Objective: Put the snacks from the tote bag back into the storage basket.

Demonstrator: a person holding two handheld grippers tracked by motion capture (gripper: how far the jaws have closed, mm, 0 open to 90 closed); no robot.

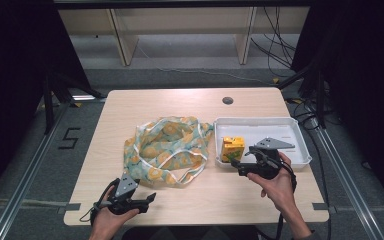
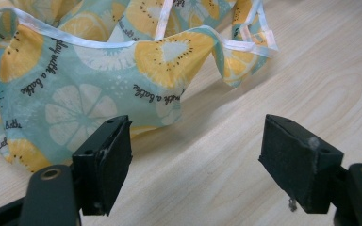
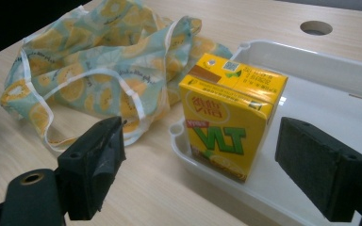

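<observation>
My right gripper [image 3: 200, 165] spread wide, nearing yellow juice carton [image 3: 228, 115], upright at tray [image 3: 311, 61] corner, frame centre. My left gripper [image 2: 195, 160] released, by citrus-print bag [image 2: 75, 84], upper left. Nothing grasped; packing all ahead.

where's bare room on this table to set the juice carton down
Free: the tray floor right of the juice carton, the tabletop behind the fruit-print bag, and the front strip between the hand-held grippers. Crowded: where bag meets tray.

Both black grippers, left gripper [image 1: 151, 198] and right gripper [image 1: 236, 163], carry grey three-cornered plates (cables trailing).
</observation>
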